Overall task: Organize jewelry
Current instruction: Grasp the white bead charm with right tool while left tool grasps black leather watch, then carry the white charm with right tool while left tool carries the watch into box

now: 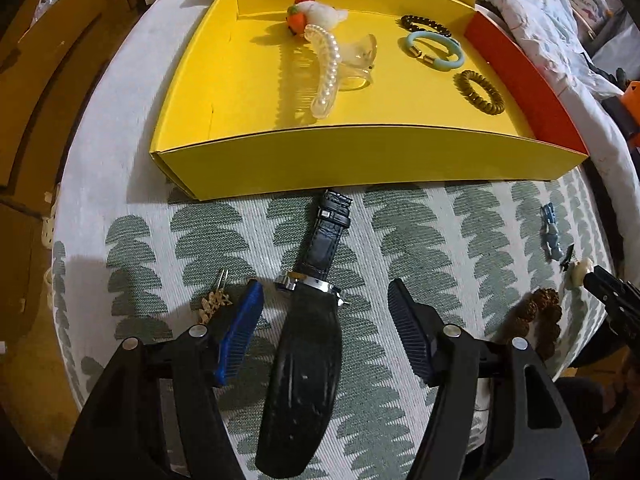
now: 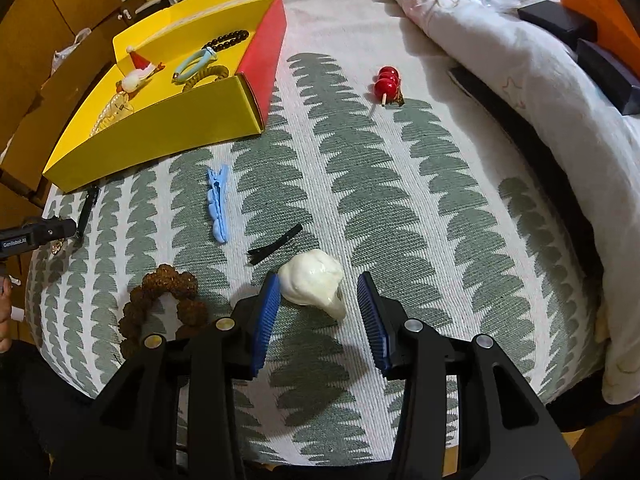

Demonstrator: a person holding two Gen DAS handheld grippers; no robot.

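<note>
A black-strapped watch (image 1: 320, 248) lies on the patterned cloth in front of the yellow box (image 1: 360, 160). My left gripper (image 1: 326, 304) is open and straddles the watch near its metal case. The box holds a pearl hair clip (image 1: 326, 68), a felt Santa toy (image 1: 308, 4), a teal bracelet (image 1: 434, 46), a black bead bracelet (image 1: 424, 24) and a gold coil hair tie (image 1: 478, 94). My right gripper (image 2: 318, 292) is open around a white shell-shaped piece (image 2: 314, 284). The left pad (image 2: 266, 312) is close to the piece.
On the cloth lie a blue hair clip (image 2: 218, 204), a black hairpin (image 2: 276, 245), a brown beaded bracelet (image 2: 164, 304), a red bead stick (image 2: 387, 82) and a gold leaf pin (image 1: 216, 302). A rumpled blanket (image 2: 500, 40) borders the right side.
</note>
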